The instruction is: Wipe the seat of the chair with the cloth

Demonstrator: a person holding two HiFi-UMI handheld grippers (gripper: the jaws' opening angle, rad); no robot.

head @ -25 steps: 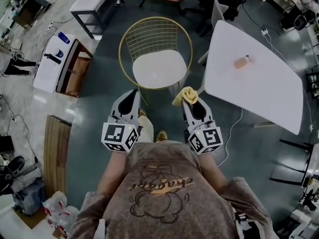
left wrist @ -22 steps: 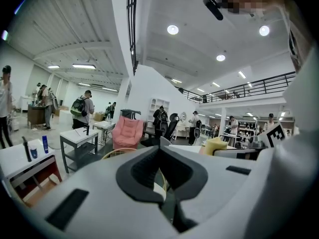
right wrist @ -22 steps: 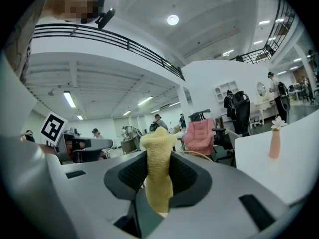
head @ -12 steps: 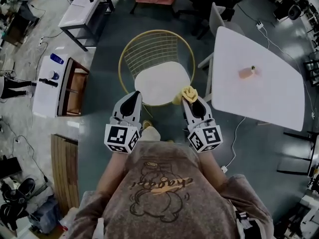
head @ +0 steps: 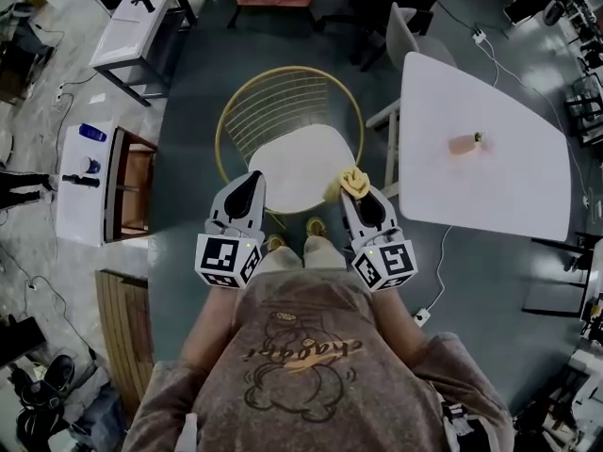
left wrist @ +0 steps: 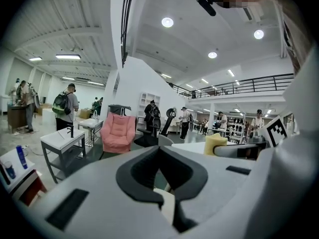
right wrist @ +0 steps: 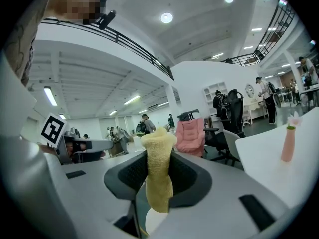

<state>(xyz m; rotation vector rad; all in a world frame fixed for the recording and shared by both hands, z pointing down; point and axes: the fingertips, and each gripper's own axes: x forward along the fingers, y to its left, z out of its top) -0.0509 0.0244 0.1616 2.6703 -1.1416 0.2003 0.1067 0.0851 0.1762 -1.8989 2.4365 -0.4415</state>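
Right fingers [right wrist: 187, 179] grasp the cloth [right wrist: 158, 173], its roll upright between them. The seat [head: 292, 163] lies just ahead, below and leftward. Left fingers [left wrist: 138, 175] are clenched on nothing, equally near.

My right gripper [right wrist: 158, 183] has its 2 jaws pressed together on the yellow cloth [right wrist: 158, 156]. The cloth stands upright between my dark pads [right wrist: 131, 173], and its rounded top rises above them. Behind it, deeper in the hall, I see 1 pink armchair [right wrist: 191, 136] with a dark office chair [right wrist: 227, 133] just beside it. At the right is a white table [right wrist: 269, 178], and 1 pink bottle [right wrist: 287, 144] stands upright on it. Some people [right wrist: 144, 125] stand far behind.
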